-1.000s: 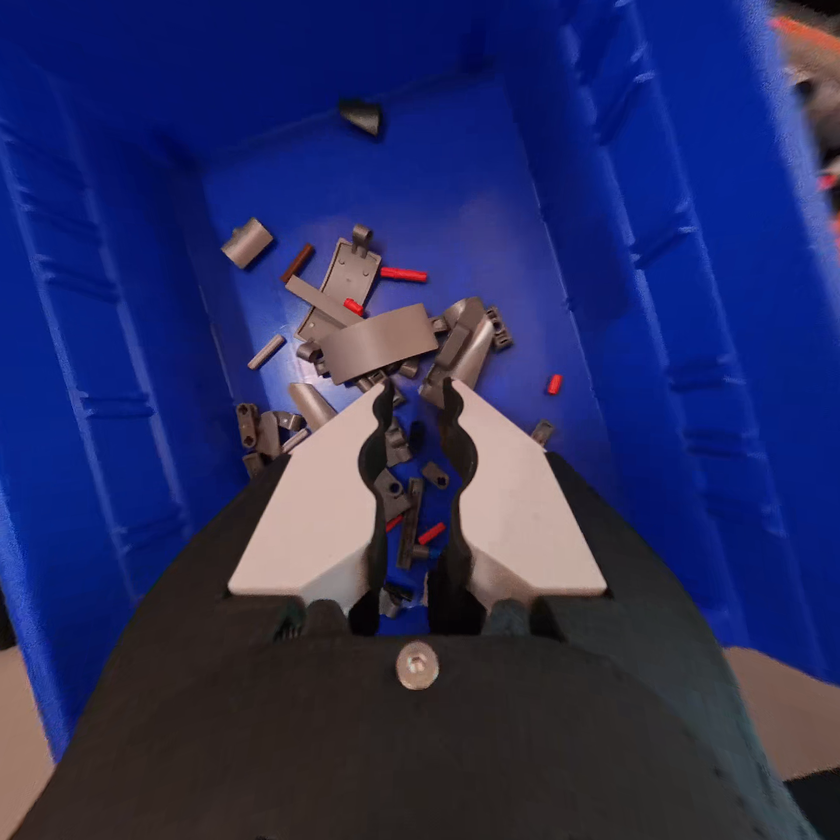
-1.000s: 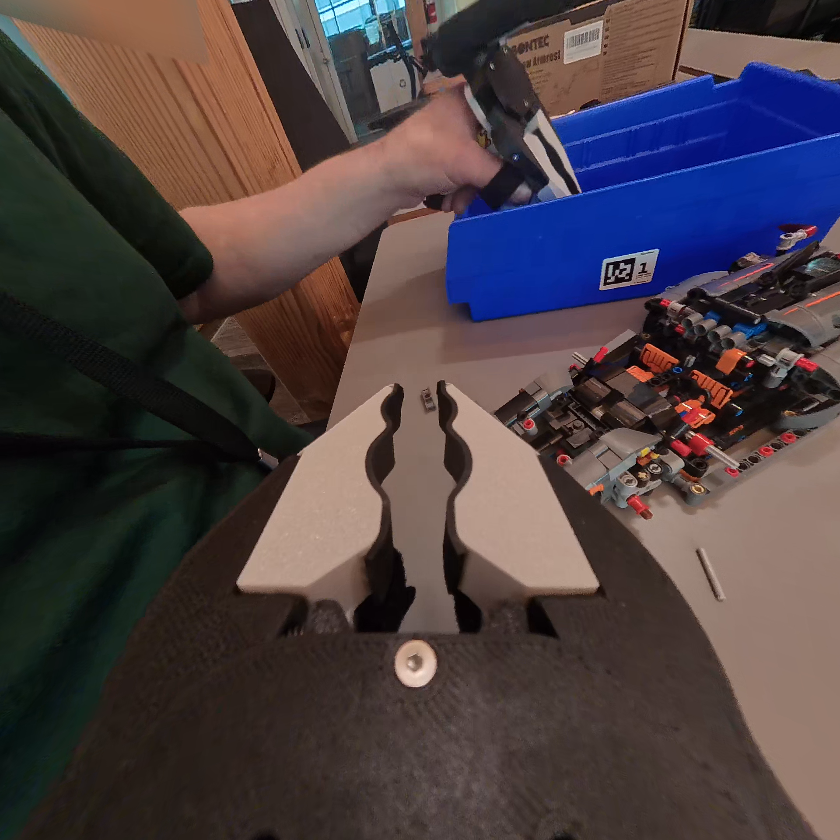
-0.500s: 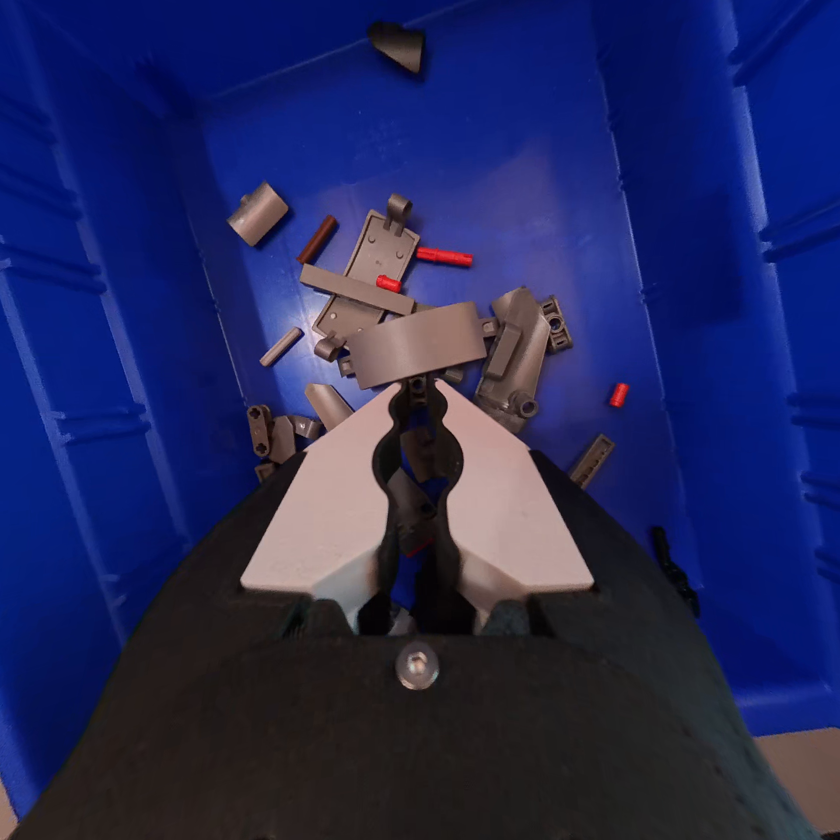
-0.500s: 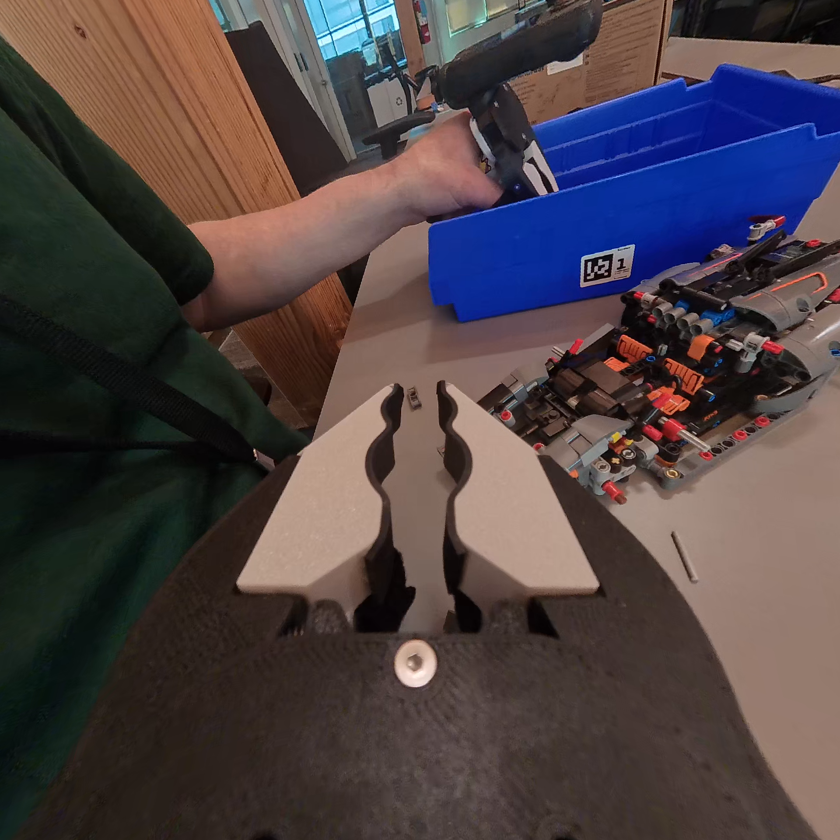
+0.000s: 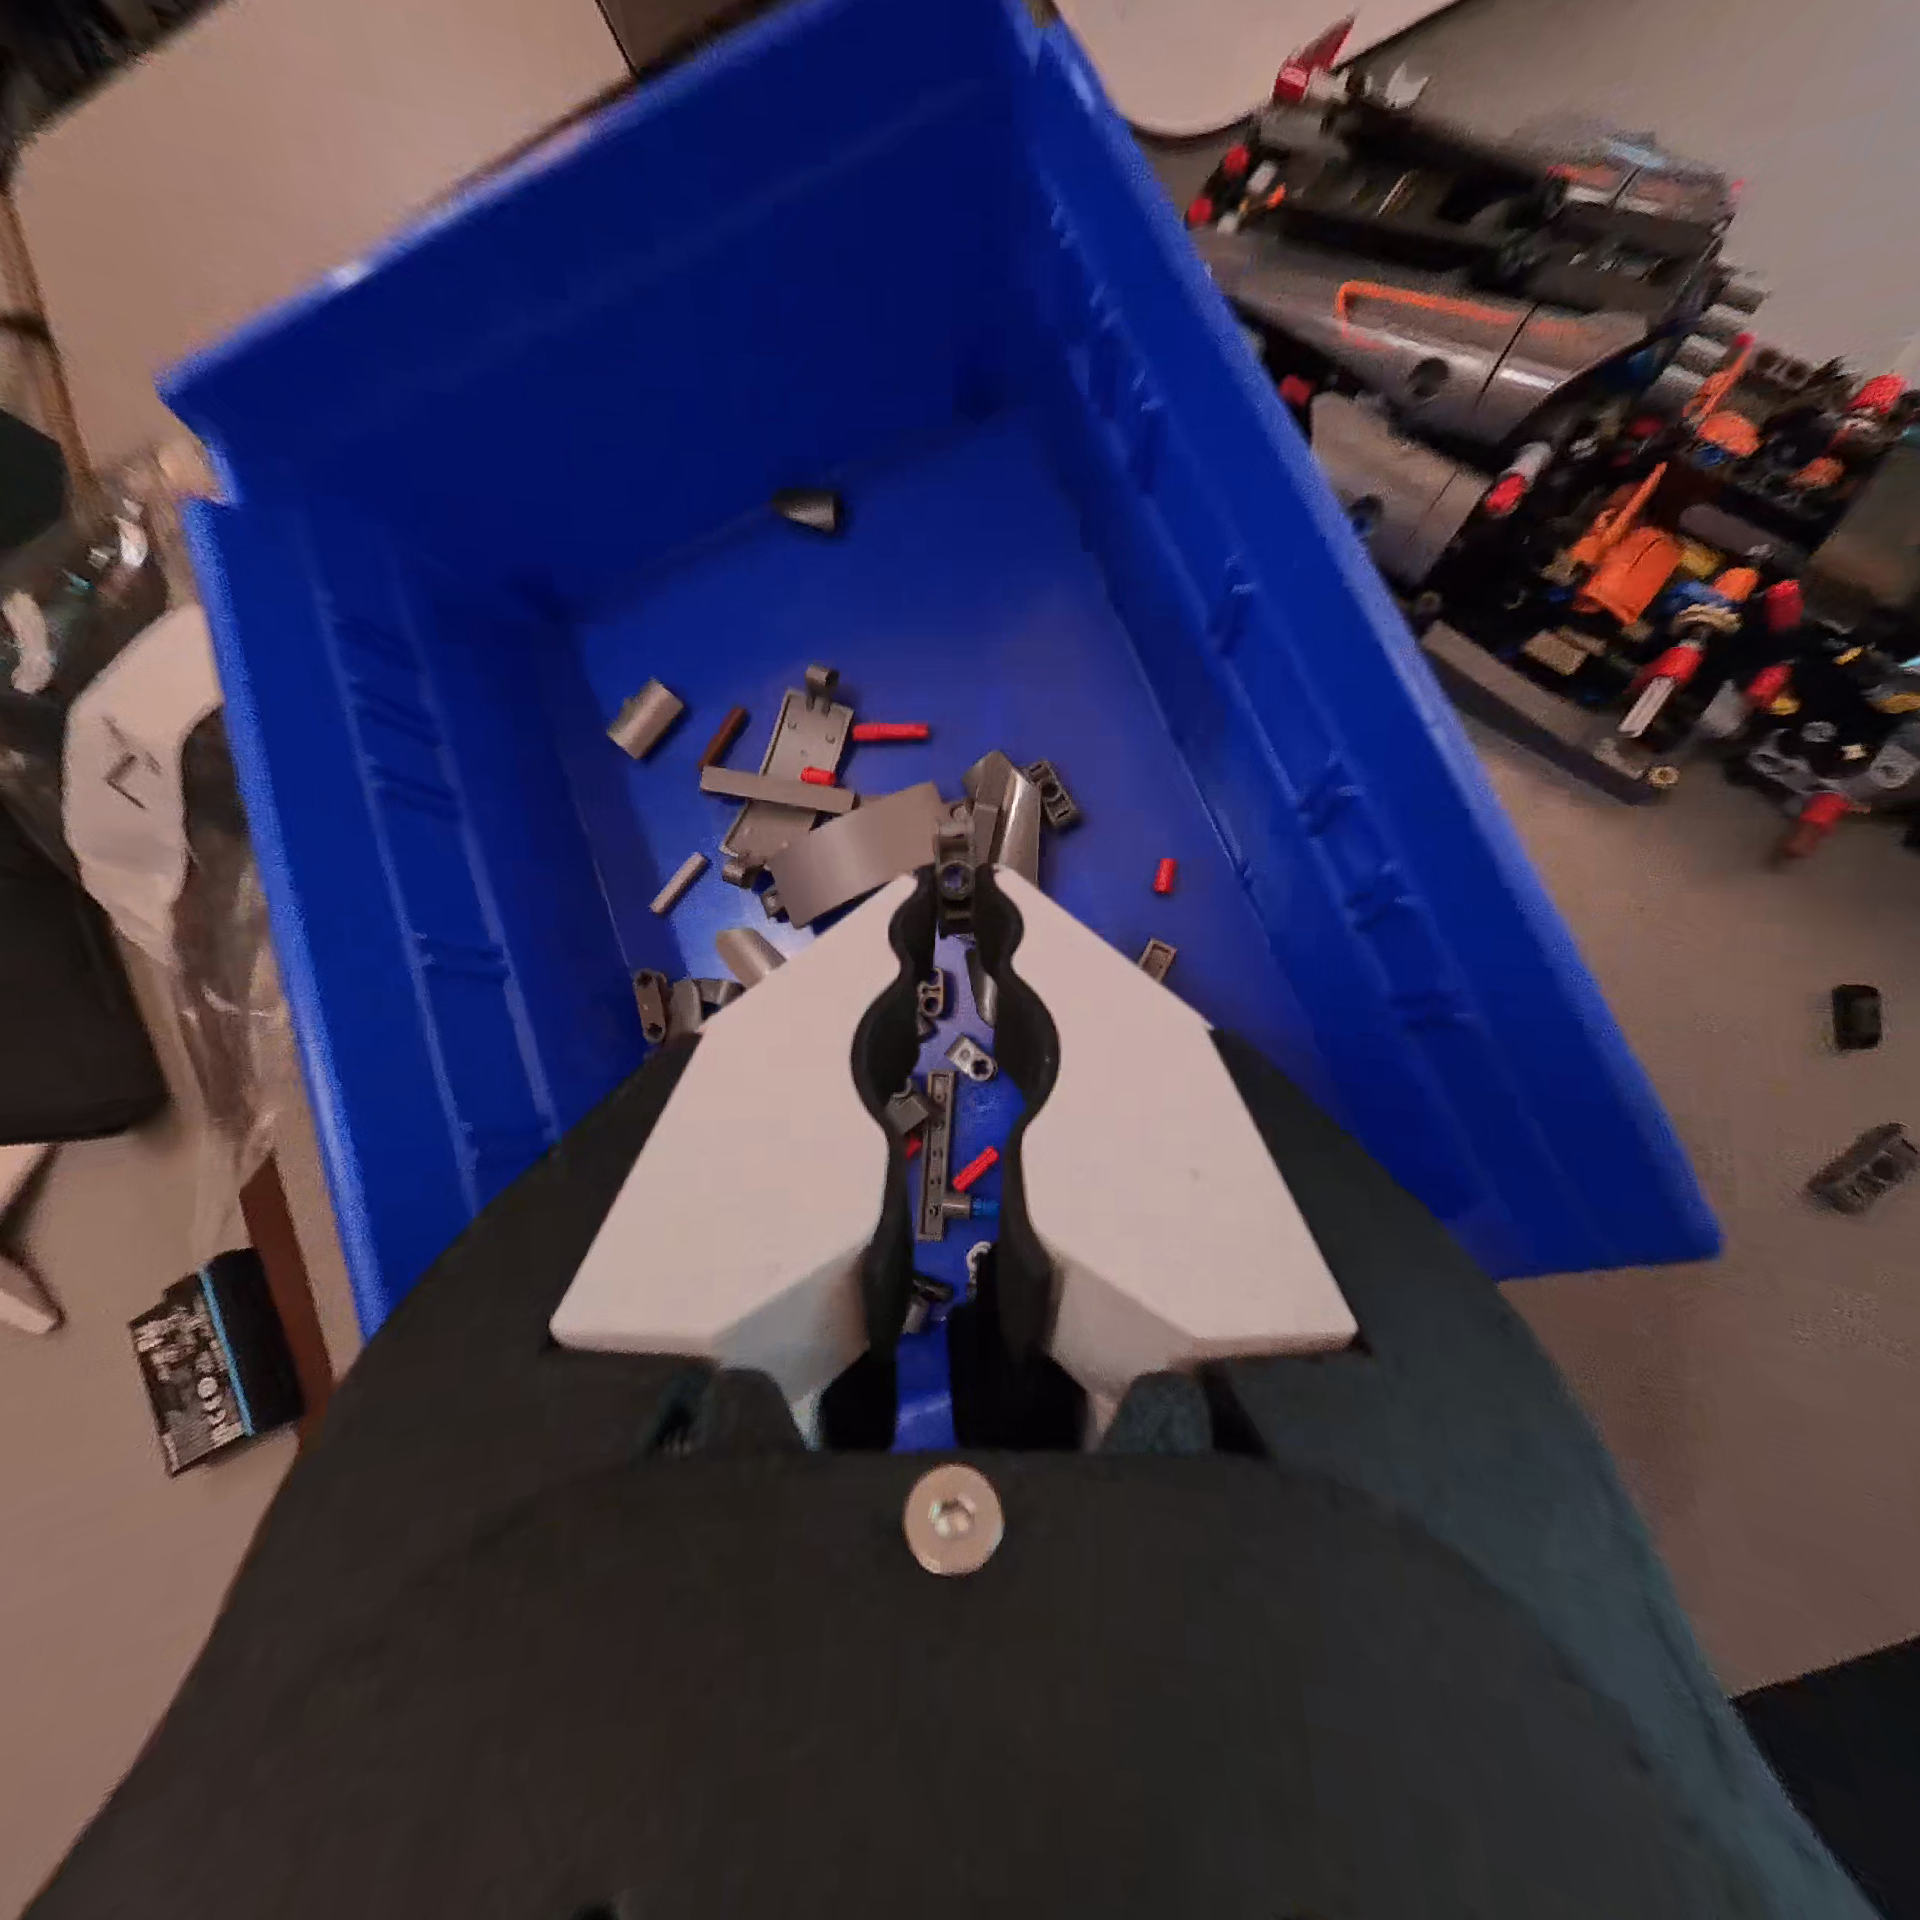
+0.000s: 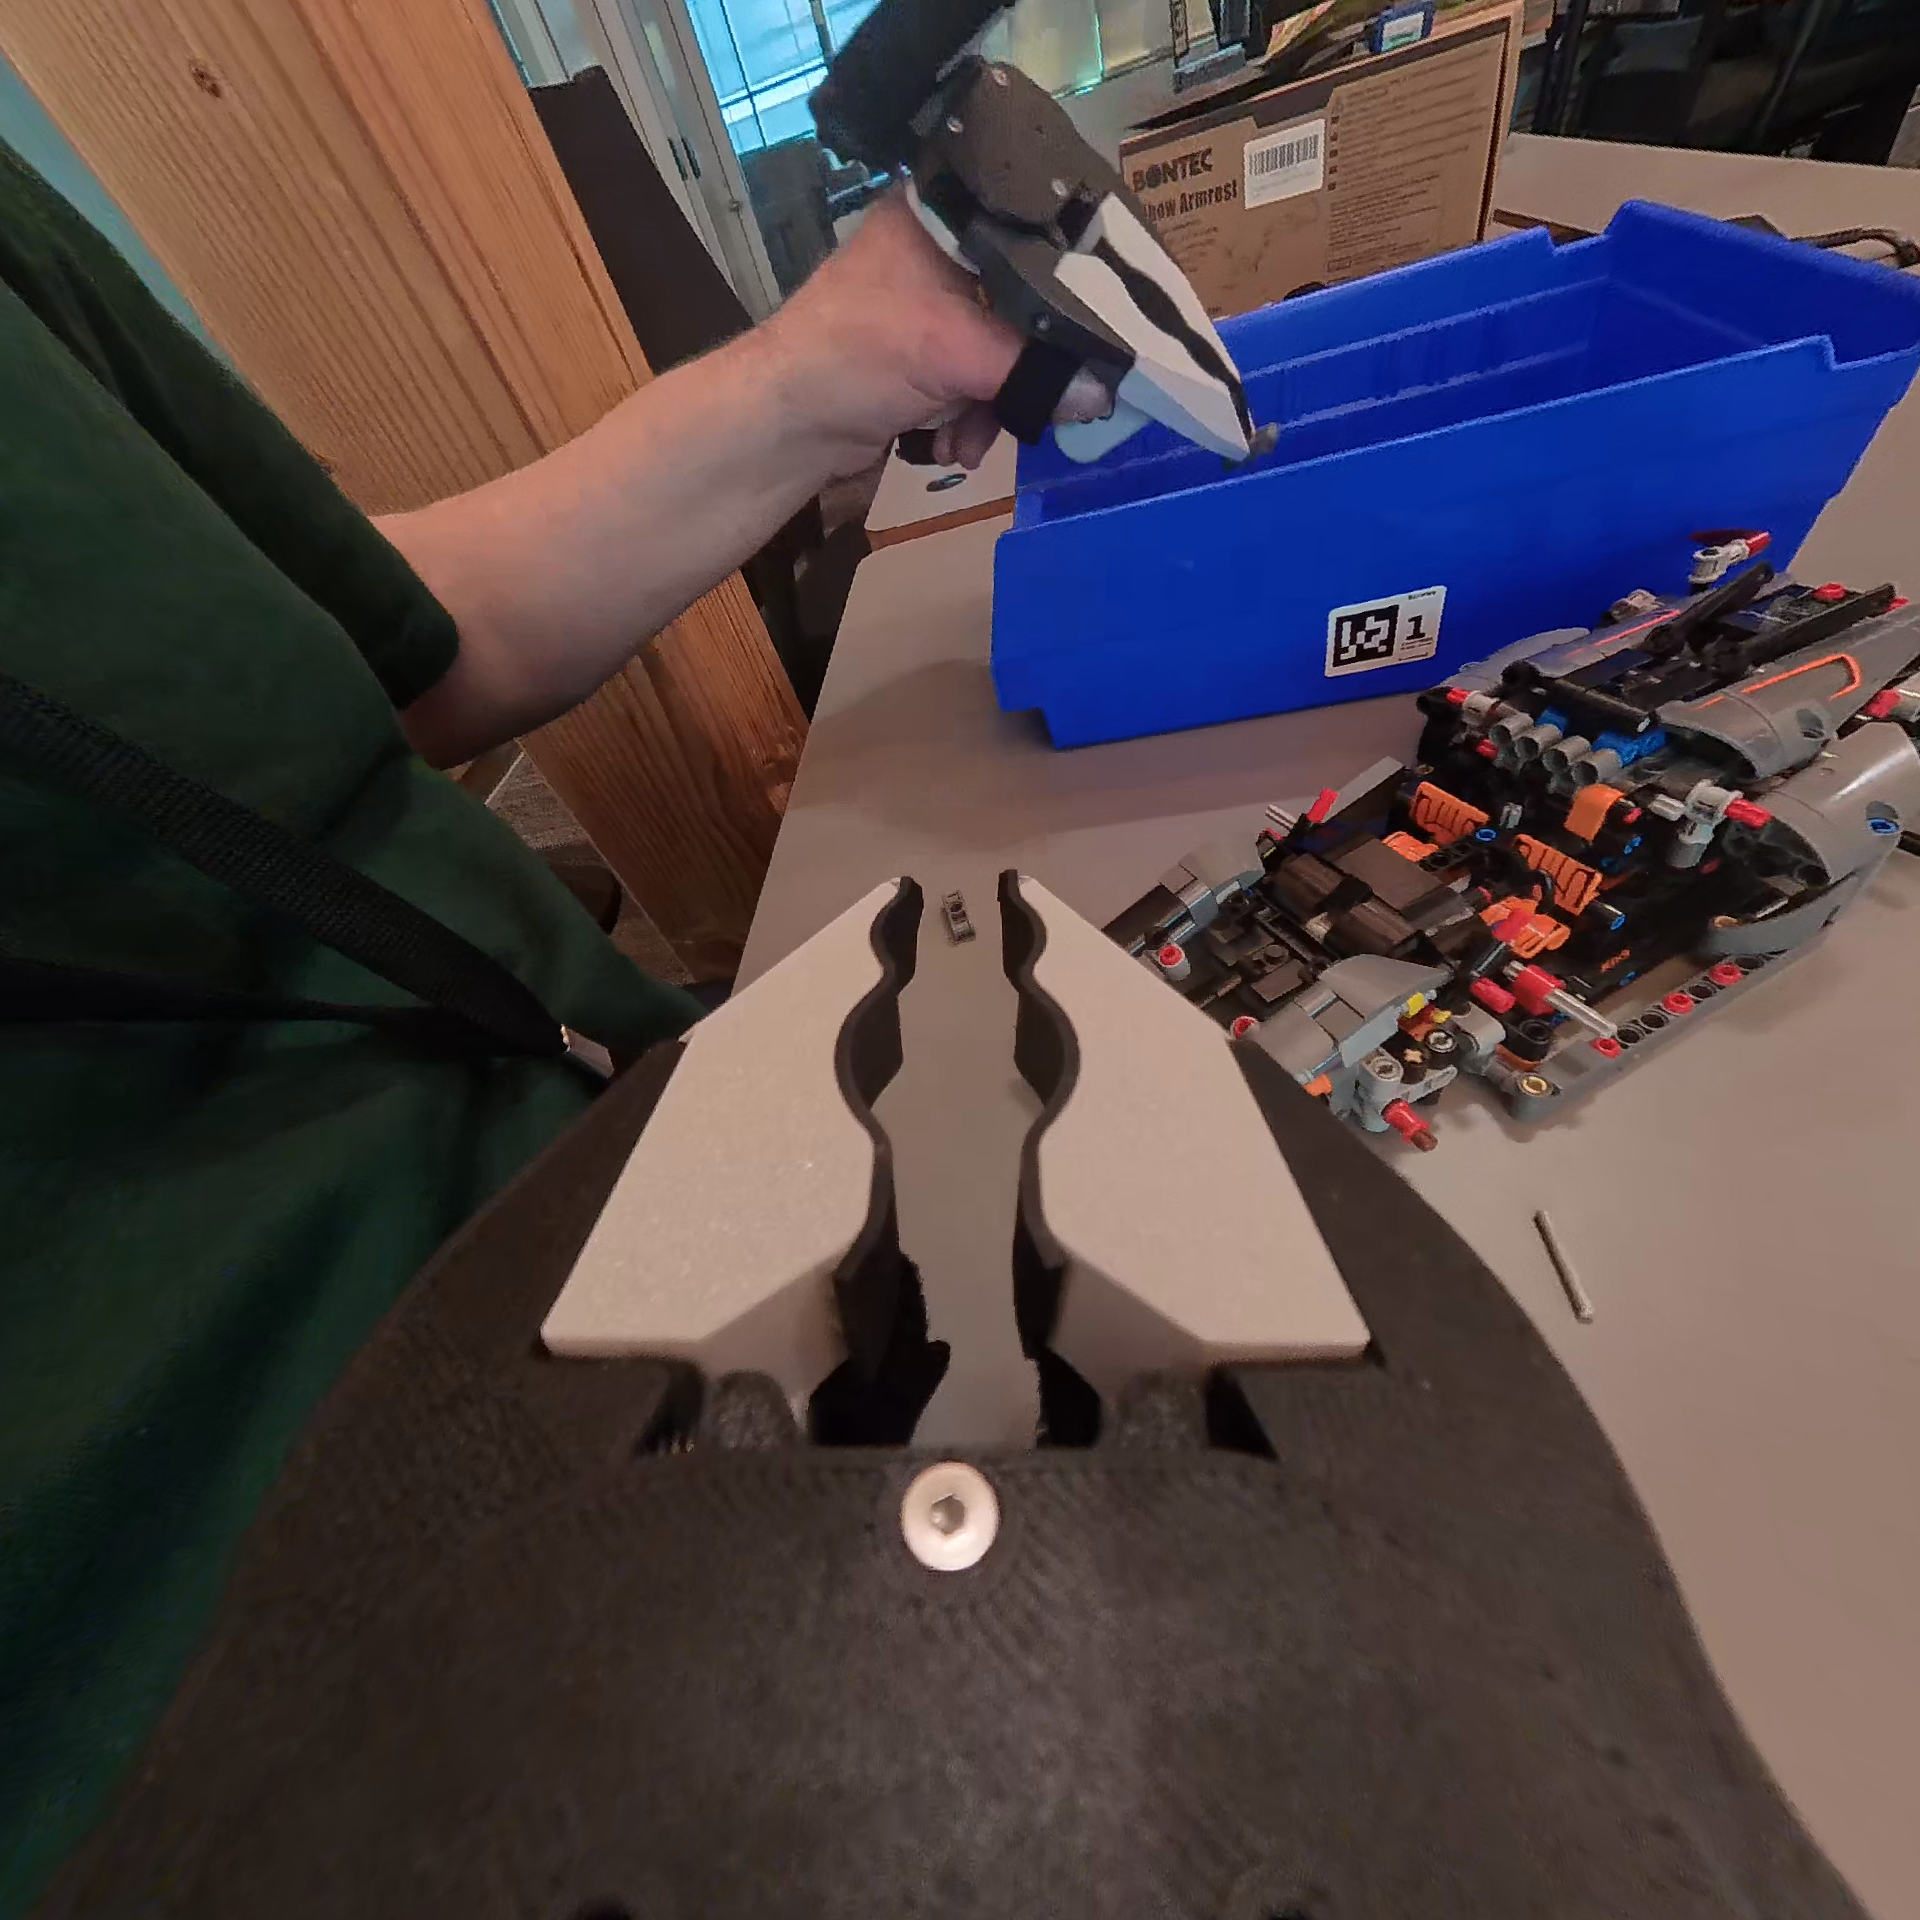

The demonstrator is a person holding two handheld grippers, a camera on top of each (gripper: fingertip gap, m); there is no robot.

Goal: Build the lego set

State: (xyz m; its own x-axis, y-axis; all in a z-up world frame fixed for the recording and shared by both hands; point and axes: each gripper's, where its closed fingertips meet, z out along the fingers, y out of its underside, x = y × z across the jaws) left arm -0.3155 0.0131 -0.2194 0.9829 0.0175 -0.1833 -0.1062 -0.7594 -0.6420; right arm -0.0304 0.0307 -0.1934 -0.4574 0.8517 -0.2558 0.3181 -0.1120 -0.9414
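My left gripper (image 5: pixel 956 883) is shut on a small dark grey lego connector (image 5: pixel 954 864) and holds it above the blue bin (image 5: pixel 343 790), which has several loose grey and red lego pieces (image 5: pixel 831 821) on its floor. In the right wrist view the left gripper (image 6: pixel 1242 442) hangs at the bin's rim (image 6: pixel 1455 416) with the small piece at its tips. My right gripper (image 6: pixel 958 894) is open and empty, low over the grey table, with a tiny dark piece (image 6: pixel 957 918) lying just beyond its tips. The half-built lego car (image 6: pixel 1558 883) lies to the right.
The car model (image 5: pixel 1621 499) lies right of the bin. Two small dark pieces (image 5: pixel 1860 1091) lie on the table near it. A thin grey rod (image 6: pixel 1562 1265) lies at front right. A cardboard box (image 6: pixel 1320 177) stands behind the bin. A person's arm (image 6: pixel 644 488) and green shirt fill the left. The tips of one gripper are about 30 cm away from the tips of the other.
My left gripper closed on the small grey connector among the pieces and lifted it up out of the bin. The right gripper stayed almost still over the table.
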